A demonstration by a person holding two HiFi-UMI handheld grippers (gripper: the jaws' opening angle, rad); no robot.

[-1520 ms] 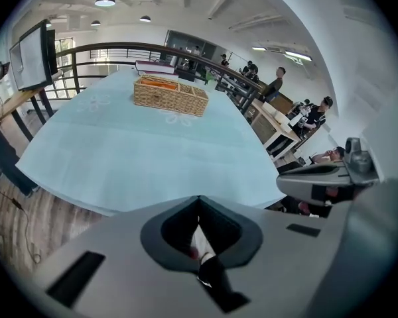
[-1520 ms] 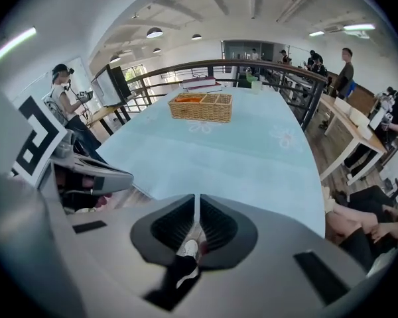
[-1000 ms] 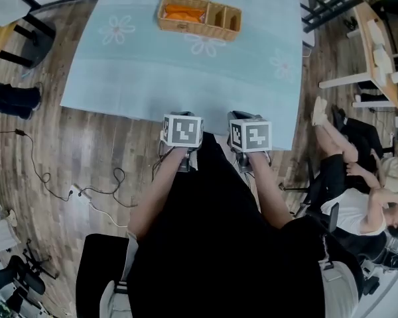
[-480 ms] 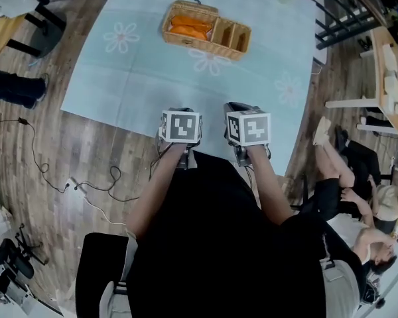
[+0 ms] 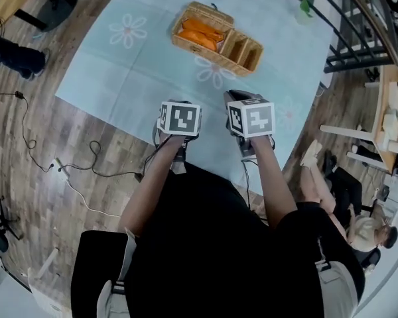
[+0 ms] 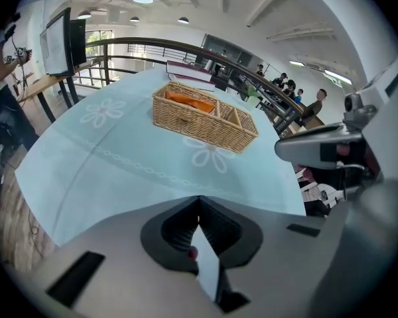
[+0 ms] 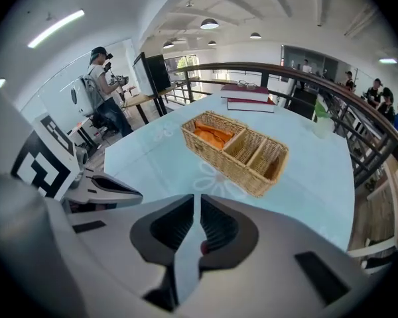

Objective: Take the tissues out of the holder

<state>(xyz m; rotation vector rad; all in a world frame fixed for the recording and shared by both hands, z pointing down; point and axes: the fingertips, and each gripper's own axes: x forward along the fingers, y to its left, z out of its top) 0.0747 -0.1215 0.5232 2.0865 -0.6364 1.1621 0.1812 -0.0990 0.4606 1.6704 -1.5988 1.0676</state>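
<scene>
Grey ribbed jaws of the left gripper [image 6: 199, 201] are pressed together at the tips with nothing between them. Those of the right gripper [image 7: 197, 201] are likewise closed and empty, with only a thin slit between them. Both grippers hover side by side over the near edge of the table [image 5: 119, 65], which is covered in a pale blue cloth printed with white flowers. Well ahead of them, toward the far side, sits the woven wicker holder [image 7: 242, 171], and the orange tissues [image 7: 212, 134] lie in its largest compartment, at its left end. Two books [image 7: 249, 95] are stacked at the far edge of the table. Cables [image 5: 86, 171] trail across the wooden floor [image 5: 26, 131].
</scene>
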